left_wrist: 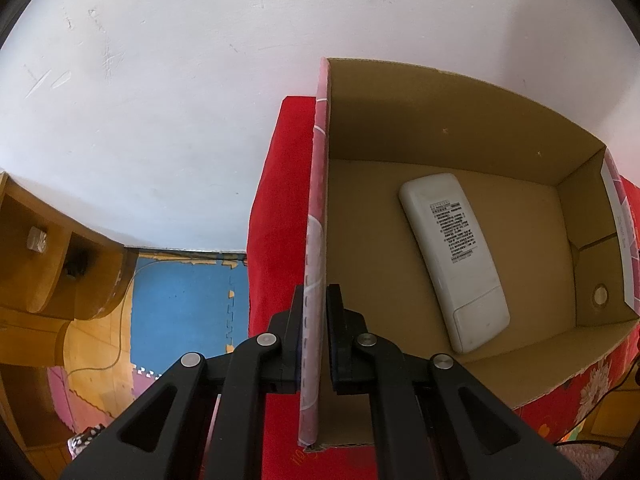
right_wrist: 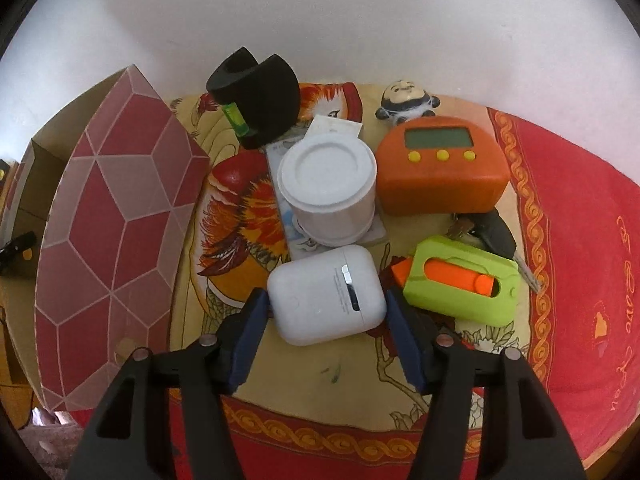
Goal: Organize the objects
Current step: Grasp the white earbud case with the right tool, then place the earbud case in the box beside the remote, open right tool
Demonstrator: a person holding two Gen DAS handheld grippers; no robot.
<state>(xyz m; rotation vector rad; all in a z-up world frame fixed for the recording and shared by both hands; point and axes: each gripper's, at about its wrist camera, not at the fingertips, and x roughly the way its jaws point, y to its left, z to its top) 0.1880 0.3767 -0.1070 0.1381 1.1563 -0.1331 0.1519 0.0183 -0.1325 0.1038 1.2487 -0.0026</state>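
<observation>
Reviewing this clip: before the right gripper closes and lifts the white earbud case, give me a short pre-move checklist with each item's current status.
1. White earbud case sits between the right gripper fingers: ok.
2. Pads pressing on the case: cannot tell; they stand at its sides, contact unclear.
3. Neighbours clear of the fingers: not ok; the green and orange cutter lies right beside the right-hand finger.
4. Left gripper clamped on the cardboard box wall: ok.
5. Free space in the box: ok; only the white remote lies on its floor.
</observation>
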